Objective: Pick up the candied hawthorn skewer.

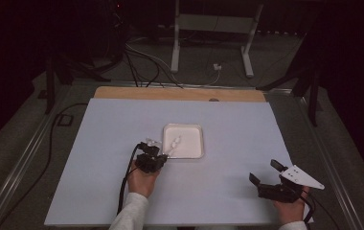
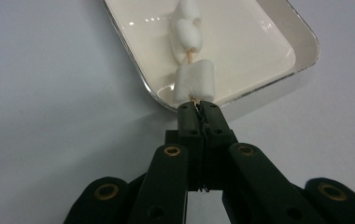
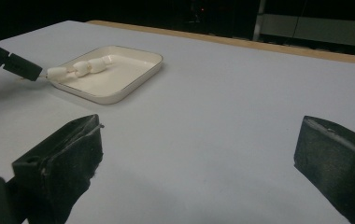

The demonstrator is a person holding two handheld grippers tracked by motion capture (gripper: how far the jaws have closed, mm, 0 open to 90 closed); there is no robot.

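Observation:
A thin wooden skewer with three white marshmallows (image 2: 193, 79) lies over the near-left rim of a white square tray (image 1: 197, 128). My left gripper (image 2: 199, 106) is shut on the skewer's bare end, just outside the tray's rim (image 2: 301, 60). In the high view the left gripper (image 1: 164, 154) sits at the tray's near-left corner with the skewer (image 1: 175, 142) pointing into the tray. My right gripper (image 1: 265, 171) rests at the table's front right, open, with nothing between its jaws. The right gripper view looks past its own wide jaws (image 3: 201, 130) to the tray (image 3: 133, 70), the skewer (image 3: 80, 66) and the left gripper (image 3: 24, 69).
A pale blue sheet (image 1: 228, 191) covers the table, with a strip of bare wood (image 1: 180, 93) along the far edge. Cables and a white stand (image 1: 209, 28) lie on the dark floor beyond. A black cable (image 1: 125, 179) trails from the left gripper.

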